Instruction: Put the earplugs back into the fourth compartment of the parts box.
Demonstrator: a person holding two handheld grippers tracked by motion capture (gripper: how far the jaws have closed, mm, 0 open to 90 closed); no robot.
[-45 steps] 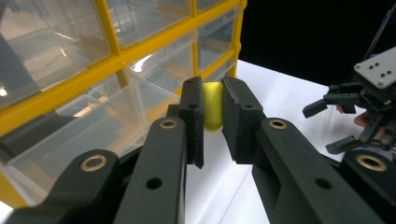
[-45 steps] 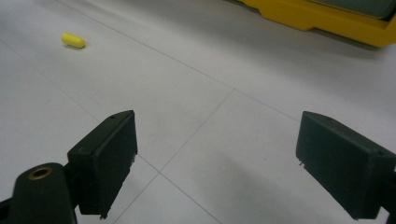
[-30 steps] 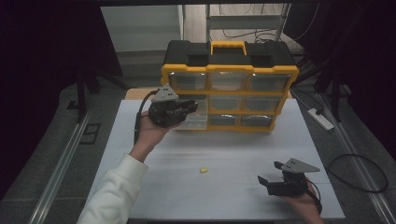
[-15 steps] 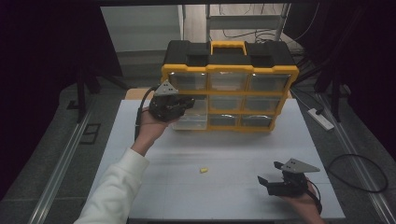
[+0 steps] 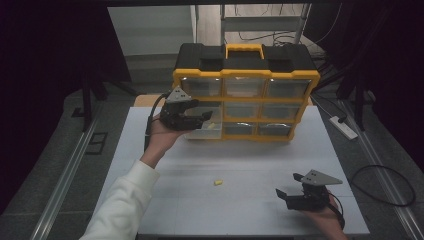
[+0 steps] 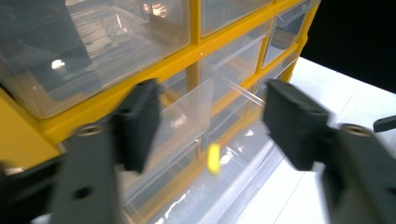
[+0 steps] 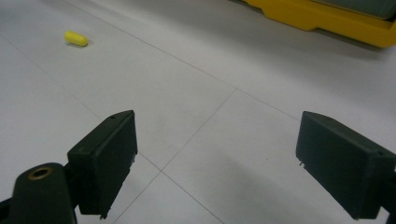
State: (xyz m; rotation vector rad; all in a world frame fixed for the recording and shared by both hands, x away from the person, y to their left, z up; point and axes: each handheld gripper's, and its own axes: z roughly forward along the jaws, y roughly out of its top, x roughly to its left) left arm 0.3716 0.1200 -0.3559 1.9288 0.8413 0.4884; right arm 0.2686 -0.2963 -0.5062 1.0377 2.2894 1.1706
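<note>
Now | left fingers (image 6: pixel 210 121) just opened, yellow capsule (image 6: pixel 214 158) falling below them into pulled-out drawer (image 5: pixel 202 131) | right fingers (image 7: pixel 215 163) open, empty; second capsule (image 7: pixel 76 38) ahead-left, nearer them

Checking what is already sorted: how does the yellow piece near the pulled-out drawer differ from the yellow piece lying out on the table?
The yellow piece by the open drawer stands on end between the left gripper's open jaws, which have just opened, apparently dropping in; the yellow piece on the table lies flat on its side. The first is over the clear drawer of the organizer; the second rests on the bare white table, ahead of the open right gripper. Both look like small yellow capsule shapes.
</note>
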